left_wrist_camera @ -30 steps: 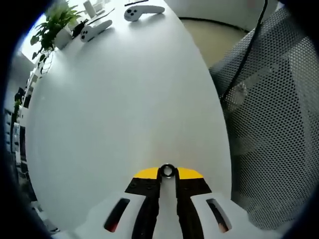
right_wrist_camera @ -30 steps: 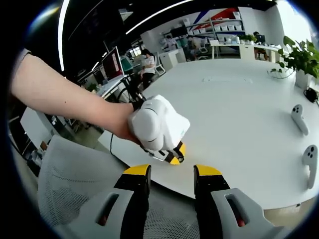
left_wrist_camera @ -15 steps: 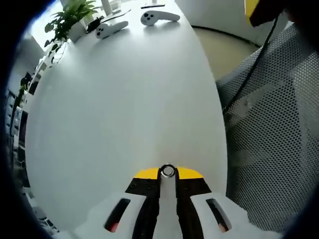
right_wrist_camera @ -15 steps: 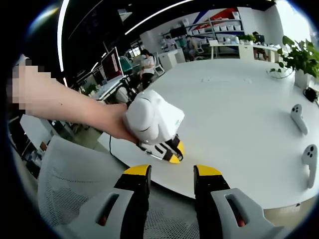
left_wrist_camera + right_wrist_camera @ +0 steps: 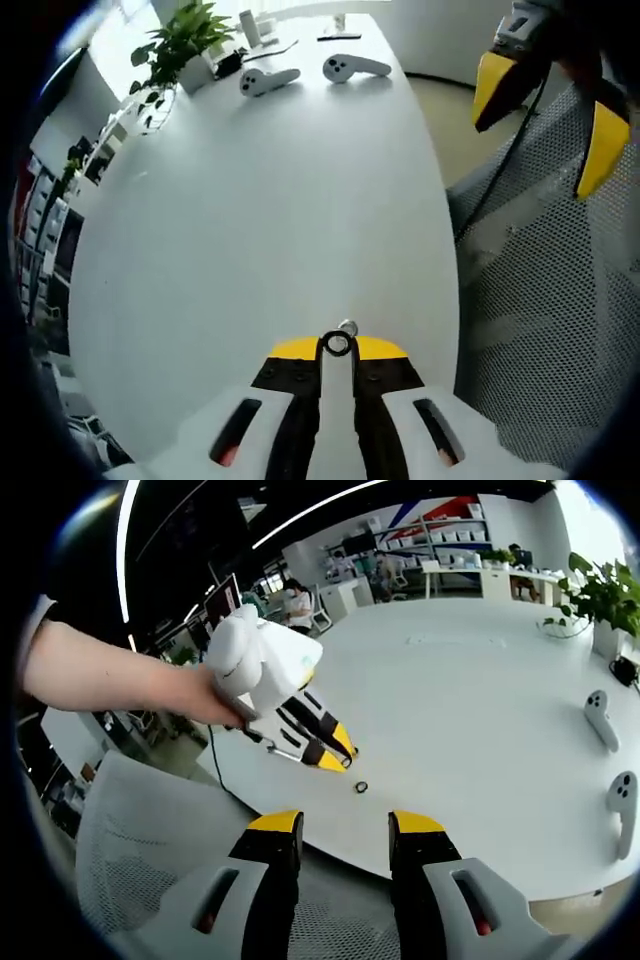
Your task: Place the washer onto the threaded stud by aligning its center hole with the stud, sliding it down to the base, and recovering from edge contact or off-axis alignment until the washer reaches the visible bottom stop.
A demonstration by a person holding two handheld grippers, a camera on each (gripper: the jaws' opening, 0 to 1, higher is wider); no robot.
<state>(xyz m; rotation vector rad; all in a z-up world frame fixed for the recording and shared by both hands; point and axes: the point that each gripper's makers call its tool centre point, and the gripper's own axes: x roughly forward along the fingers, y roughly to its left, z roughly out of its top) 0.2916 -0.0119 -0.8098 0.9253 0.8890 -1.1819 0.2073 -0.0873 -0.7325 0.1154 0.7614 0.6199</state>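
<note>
Washer (image 5: 336, 345) just beside stud (image 5: 347, 327)

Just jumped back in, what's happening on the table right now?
A person holds a gripper in each hand over a white table. The left gripper has its jaws shut on a small washer and hovers near the table edge, close to the short stud standing there. The washer is not yet on the stud. The right gripper is open and holds nothing, hanging above a mesh chair.
</note>
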